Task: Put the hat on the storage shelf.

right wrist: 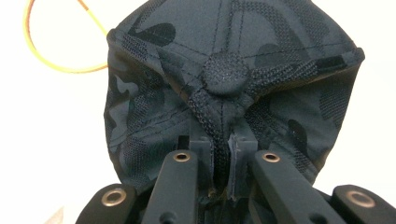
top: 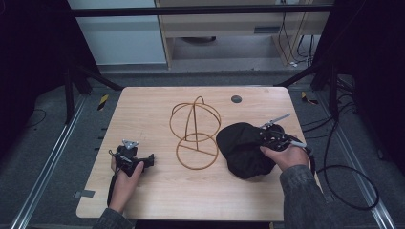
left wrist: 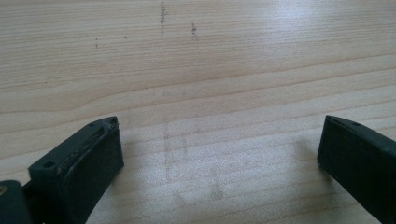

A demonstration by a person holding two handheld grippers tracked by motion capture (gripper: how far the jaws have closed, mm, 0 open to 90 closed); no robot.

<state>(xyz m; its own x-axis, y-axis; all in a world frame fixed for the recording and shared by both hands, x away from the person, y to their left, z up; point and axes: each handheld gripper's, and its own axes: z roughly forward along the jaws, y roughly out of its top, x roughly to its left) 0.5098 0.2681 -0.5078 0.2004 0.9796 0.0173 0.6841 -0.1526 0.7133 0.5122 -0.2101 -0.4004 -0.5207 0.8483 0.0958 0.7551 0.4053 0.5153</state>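
a fold of the black cap [right wrist: 224, 93] near its top button is pinched between the pressed-together jaws of the right gripper [top: 271, 138], on the table's [top: 157, 191] right side. the wire hat stand [top: 195, 133] is found just left of the cap, upright, its 2 hoops near the fabric. the left gripper [top: 136, 160] is rested well apart, jaws spread over bare wood. open room is left in front; the right edge is close.

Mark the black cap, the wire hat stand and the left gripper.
black cap [top: 243, 148], high view, on its crown fabric.
wire hat stand [top: 183, 160], high view, on its base ring.
left gripper [top: 152, 160], high view, at its jaw tips.
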